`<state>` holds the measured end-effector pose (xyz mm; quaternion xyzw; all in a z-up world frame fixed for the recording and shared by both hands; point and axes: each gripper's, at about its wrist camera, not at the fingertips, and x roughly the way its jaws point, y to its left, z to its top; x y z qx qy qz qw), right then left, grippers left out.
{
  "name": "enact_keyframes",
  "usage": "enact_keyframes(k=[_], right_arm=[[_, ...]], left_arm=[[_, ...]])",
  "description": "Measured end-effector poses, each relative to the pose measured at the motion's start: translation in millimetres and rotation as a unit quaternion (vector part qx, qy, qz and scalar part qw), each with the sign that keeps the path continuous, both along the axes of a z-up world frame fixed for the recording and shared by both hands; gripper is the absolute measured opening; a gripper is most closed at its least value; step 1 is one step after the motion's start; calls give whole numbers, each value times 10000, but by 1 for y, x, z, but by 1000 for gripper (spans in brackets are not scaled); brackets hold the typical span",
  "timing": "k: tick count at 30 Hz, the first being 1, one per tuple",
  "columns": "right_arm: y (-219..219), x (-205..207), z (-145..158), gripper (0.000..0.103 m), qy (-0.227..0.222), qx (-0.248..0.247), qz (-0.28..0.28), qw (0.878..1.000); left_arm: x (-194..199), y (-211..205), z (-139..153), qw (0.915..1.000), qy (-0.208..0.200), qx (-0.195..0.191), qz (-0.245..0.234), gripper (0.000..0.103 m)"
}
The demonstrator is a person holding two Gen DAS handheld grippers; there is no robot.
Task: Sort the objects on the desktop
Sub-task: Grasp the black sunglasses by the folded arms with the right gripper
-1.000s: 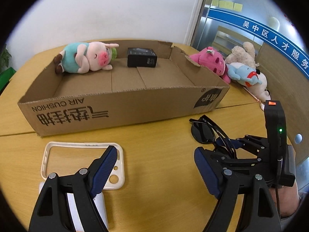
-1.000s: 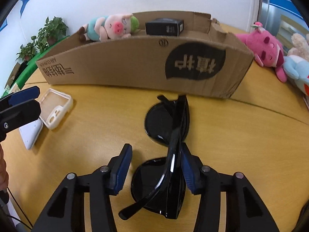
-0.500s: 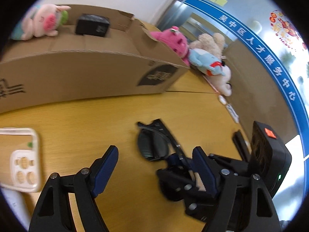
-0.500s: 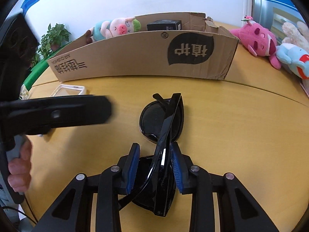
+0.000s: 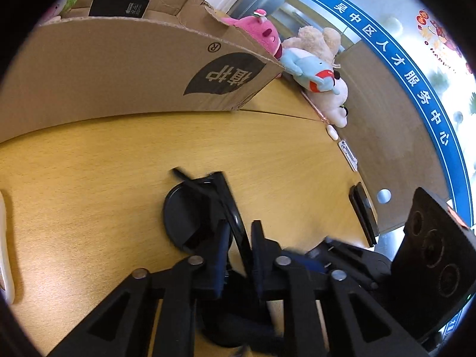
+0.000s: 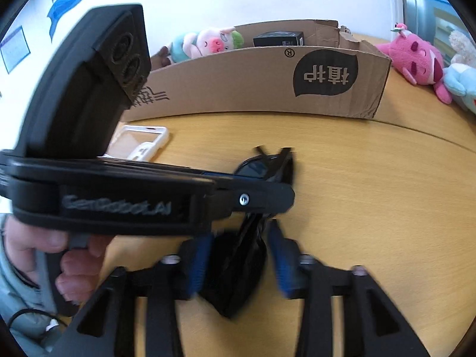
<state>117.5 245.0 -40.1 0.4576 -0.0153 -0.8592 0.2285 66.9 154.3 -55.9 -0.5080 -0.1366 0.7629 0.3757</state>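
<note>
Inside the cardboard box (image 6: 261,89) lie a pig plush (image 6: 205,43) and a black carton (image 6: 278,39), so sorting is partly done. In front of the box on the worktop (image 5: 89,163), the sunglasses (image 5: 193,214) are pinched by the left gripper (image 5: 238,250), whose jaws have just closed, while the right gripper (image 6: 238,264) has just opened, its pads clear. The white phone case (image 6: 142,144) also waits outside the box.

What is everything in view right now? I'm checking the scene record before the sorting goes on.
sunglasses: one, black, folded, on the table in front of the box.
cardboard box: one, brown, open-topped, at the back of the table.
pig plush: one, pink with teal, inside the box.
small black box: one, inside the cardboard box.
pink plush: one, right of the box.
blue plush: one, beside the pink one.
beige plush: one, behind the blue one.
phone case: one, white, left of the sunglasses.
table: one, light wood.
left gripper: shut on the sunglasses.
right gripper: jaws just opening, sunglasses between them.
hand: one, holding the left gripper's handle.
</note>
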Motion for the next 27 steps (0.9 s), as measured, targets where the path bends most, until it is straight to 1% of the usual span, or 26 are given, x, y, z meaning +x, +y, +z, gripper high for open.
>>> enact_keyframes(k=[1,2,3,4,5,7,8,12,14,18,21,23,24,25,26,27], right_arm=[[3,2,2,78,21,-48,-24,10000],[7,6,7,83,66,-151,-51,9999],[10,8,9,84,86,-208,-66,9997],[13,9,12,83,81,-277,-85,9995],[17,9,13,81,20,-345,-119,9993],[20,6,11,63,-122,-462,-144,9988],[21,3,7,61,-236,-552,-148,9981],[22,5,3,61,-380,-856,-110,9955],[23,5,5,61,-443,-1071,-111,9932],[32,2,7,68,-548,-1529,-207,9865],[32,-3,2,69,-695,-1685,-251,9829],[27,-6,-3,60,-753,-1712,-226,9821],[24,-7,-4,41,-768,-1682,-211,9825],[23,-9,-6,29,-771,-1636,-195,9833],[21,-10,-8,29,-787,-1577,-166,9842],[20,-10,-9,25,-787,-1530,-148,9850]], left_arm=[[-1,-1,0,10000,6,-26,0,8],[0,-1,-1,10000,16,-94,5,8],[-1,0,-2,9998,19,-173,23,8],[-1,-1,-5,9999,-51,-161,18,7],[-1,-2,-6,9999,-97,-66,21,7],[-1,-2,-8,9999,-107,-43,25,7],[-1,-1,-8,9999,-108,-44,25,7],[0,-2,-8,9997,-220,-13,59,7],[0,-1,-9,9993,-343,13,116,7],[-1,-2,-10,9983,-544,63,220,7],[0,-1,-9,9979,-590,-2,277,7],[1,-2,-9,9976,-626,-2,310,7],[1,-2,-8,9976,-599,-21,342,7],[0,-3,-7,9976,-585,-17,360,7],[0,-4,-6,9975,-589,-10,381,7],[0,-5,-5,9976,-572,2,399,7]])
